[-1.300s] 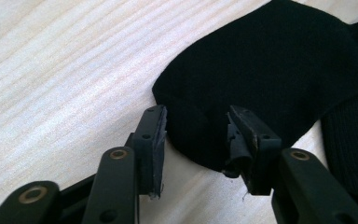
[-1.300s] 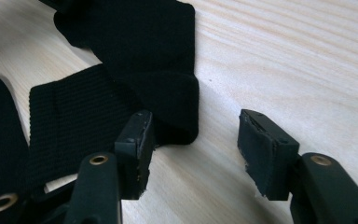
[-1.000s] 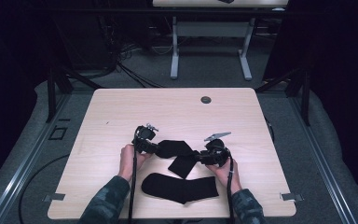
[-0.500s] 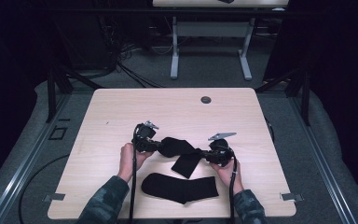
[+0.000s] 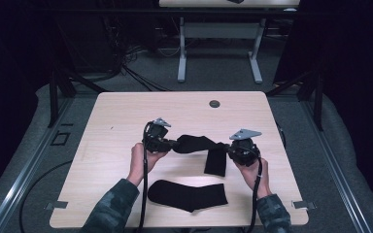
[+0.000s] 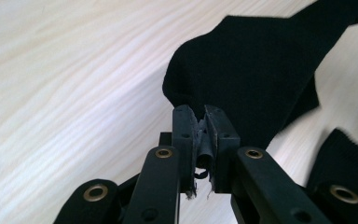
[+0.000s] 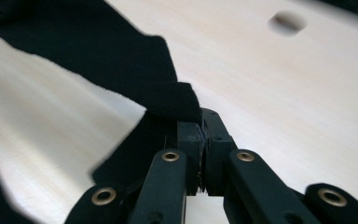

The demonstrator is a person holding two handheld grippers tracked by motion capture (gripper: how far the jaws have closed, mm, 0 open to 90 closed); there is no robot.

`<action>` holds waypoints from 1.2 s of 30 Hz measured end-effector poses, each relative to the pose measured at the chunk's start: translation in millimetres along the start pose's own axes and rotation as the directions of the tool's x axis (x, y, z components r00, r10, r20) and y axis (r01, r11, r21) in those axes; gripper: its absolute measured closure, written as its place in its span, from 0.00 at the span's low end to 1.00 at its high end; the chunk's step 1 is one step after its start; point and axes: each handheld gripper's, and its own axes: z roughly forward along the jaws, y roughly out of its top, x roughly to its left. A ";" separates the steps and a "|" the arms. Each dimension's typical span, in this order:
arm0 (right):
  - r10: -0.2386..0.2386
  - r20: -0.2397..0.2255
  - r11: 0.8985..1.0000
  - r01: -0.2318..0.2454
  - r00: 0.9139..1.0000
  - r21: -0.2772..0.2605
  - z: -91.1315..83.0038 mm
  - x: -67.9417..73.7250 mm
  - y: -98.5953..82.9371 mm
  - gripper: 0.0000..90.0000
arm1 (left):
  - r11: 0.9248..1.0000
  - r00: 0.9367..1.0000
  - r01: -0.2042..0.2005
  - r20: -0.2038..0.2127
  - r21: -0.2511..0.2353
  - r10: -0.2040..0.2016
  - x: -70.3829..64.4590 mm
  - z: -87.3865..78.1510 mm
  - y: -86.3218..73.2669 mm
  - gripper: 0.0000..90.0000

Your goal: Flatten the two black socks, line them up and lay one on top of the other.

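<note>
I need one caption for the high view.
Two grippers stretch a black sock above a table, second sock below.

In the high view the pale worktop (image 5: 126,116) is lit evenly from above, while the room around it falls into near black, most of all at the left and right edges. Shadows on the wood are faint and soft, with no glare. That picture is rather soft and grainy. In the left gripper view the light is bright and flat; the wood grain is sharp, the black sock (image 6: 251,70) shows almost no texture, and its far edge at the right is smeared. In the right gripper view the tongs (image 7: 203,140) are crisp, but the wood behind is blurred and the hole (image 7: 286,21) in it is a hazy smudge.
</note>
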 end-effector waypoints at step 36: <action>0.165 -0.073 0.976 -0.152 0.984 0.157 31.2 -14.5 -54.0 0.61 | 0.983 0.998 0.031 -0.066 0.182 -0.019 27.1 34.6 -50.4 0.70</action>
